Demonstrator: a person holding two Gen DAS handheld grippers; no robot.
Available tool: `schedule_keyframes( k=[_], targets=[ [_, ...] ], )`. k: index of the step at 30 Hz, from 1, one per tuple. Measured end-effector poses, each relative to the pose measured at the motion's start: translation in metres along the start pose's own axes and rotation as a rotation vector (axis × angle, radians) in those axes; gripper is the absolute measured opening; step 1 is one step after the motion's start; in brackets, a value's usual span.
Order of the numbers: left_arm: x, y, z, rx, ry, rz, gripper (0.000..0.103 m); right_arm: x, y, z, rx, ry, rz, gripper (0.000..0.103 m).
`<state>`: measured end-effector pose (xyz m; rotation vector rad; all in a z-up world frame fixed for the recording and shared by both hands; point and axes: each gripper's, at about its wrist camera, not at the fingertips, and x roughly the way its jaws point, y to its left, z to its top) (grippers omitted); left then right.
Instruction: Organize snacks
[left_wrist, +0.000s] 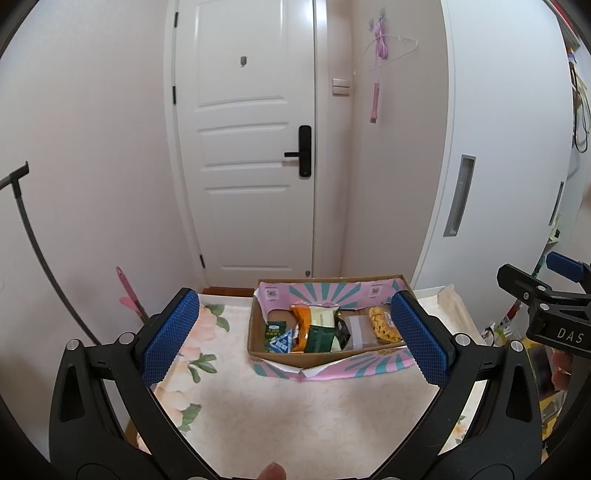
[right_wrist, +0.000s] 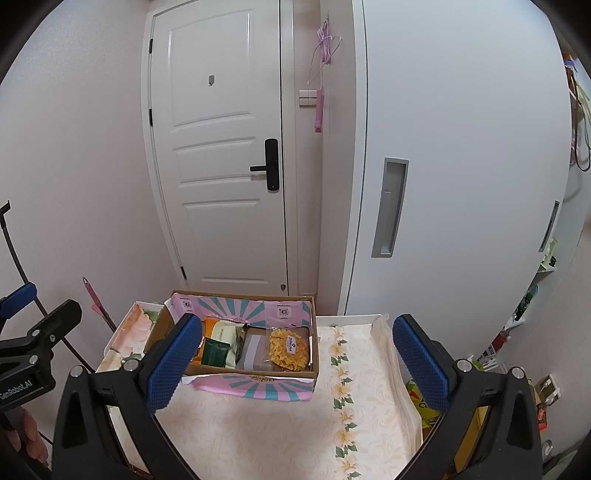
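At the lower left of the left wrist view, a blue-padded finger (left_wrist: 171, 338) of the left gripper (left_wrist: 295, 341) rises over the floral tablecloth (left_wrist: 295, 413); its partner stands at the lower right, so the fingers are wide apart with nothing between them. In the centre of that frame, beyond the fingertips, sits the cardboard box (left_wrist: 325, 360) with pink and teal flaps. Inside it, from left to right, lie a small green packet (left_wrist: 274, 329), a blue-and-white packet (left_wrist: 281, 344), an orange packet (left_wrist: 303, 325), a dark green packet (left_wrist: 320, 339), a grey-brown packet (left_wrist: 359, 330) and yellow waffle snacks (left_wrist: 384, 324). Above the box, a white door (left_wrist: 251, 147) with a black handle fills the upper middle. At the right edge the right gripper (left_wrist: 546, 295) shows only in part.

In the right wrist view, the left gripper (right_wrist: 26, 343) sits at the left edge. The right gripper (right_wrist: 295, 354) holds its fingers (right_wrist: 173, 363) spread wide and empty, low in the frame. The box (right_wrist: 255, 373) lies in the centre-left, the left finger overlapping its near left corner in the picture. To the right stands a white cabinet (right_wrist: 461, 166).
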<state>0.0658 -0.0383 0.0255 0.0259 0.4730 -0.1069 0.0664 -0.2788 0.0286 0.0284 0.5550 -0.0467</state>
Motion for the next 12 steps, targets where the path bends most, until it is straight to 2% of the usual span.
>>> schedule_keyframes(
  k=[12],
  targets=[
    [0.0008,0.0005,-0.0014,-0.003,-0.024,0.003,0.103,-0.0004,-0.0010,-0.0006,0.000,0.001,0.002,0.103]
  ],
)
